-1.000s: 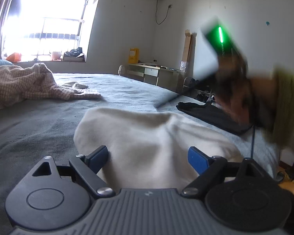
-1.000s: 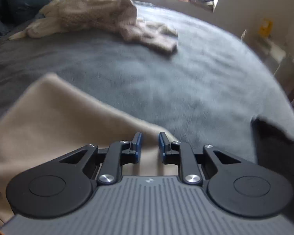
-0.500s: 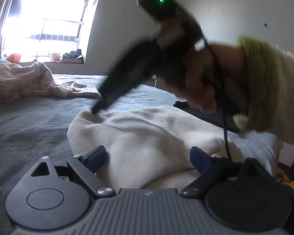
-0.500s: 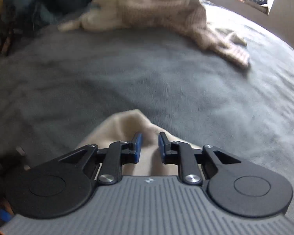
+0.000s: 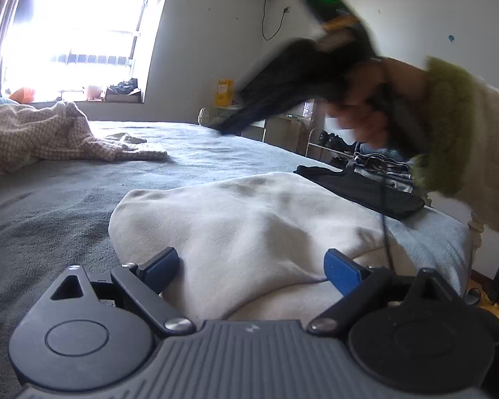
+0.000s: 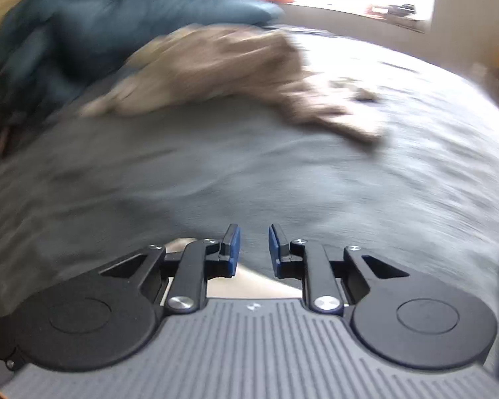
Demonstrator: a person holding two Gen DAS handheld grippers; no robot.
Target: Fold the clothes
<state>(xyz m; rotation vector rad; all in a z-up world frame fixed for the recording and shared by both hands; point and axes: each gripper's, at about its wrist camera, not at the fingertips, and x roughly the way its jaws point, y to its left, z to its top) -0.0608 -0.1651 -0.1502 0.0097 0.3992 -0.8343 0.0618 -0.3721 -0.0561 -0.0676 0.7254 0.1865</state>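
Observation:
A cream garment (image 5: 249,226) lies folded on the grey bed (image 5: 50,206), right in front of my left gripper (image 5: 252,267), which is open wide and empty just above it. My right gripper (image 6: 253,246) shows a small gap between its blue pads with nothing between them; a strip of the cream garment (image 6: 249,282) shows under it. In the left wrist view it appears blurred (image 5: 282,99), held in the air by a hand in a green-cuffed sleeve, above the bed's far side.
A crumpled beige checked garment (image 5: 43,136) lies at the far left of the bed, also in the right wrist view (image 6: 233,69). A black garment (image 5: 365,189) lies at the bed's right edge. A blue duvet (image 6: 83,33) is heaped at the head.
My right gripper has lifted off the cream garment and swung up and away over the bed. The left gripper has stayed in place, open.

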